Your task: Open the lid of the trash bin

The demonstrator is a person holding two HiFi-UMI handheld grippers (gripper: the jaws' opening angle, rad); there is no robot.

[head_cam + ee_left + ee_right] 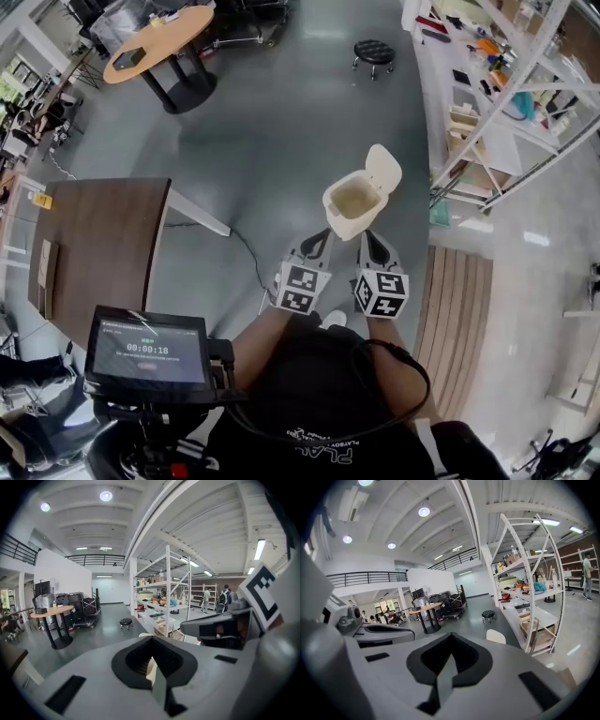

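A cream trash bin (pixel 354 211) stands on the grey floor, and its lid (pixel 383 170) is tipped up and back, so the inside shows. Just in front of the bin, my left gripper (pixel 321 238) and right gripper (pixel 369 238) are side by side, both pointing at it and a little short of its near wall. Both are shut with nothing held. In the right gripper view the raised lid (pixel 496 636) shows above the jaws. In the left gripper view a cream sliver of the bin (pixel 150 666) shows past the jaws.
A brown table (pixel 103 244) is at the left, with a cable (pixel 248 255) on the floor beside it. White shelving (pixel 497 84) and a wooden pallet (pixel 459 319) line the right. A black stool (pixel 374 52) and a round table (pixel 159 42) stand farther off.
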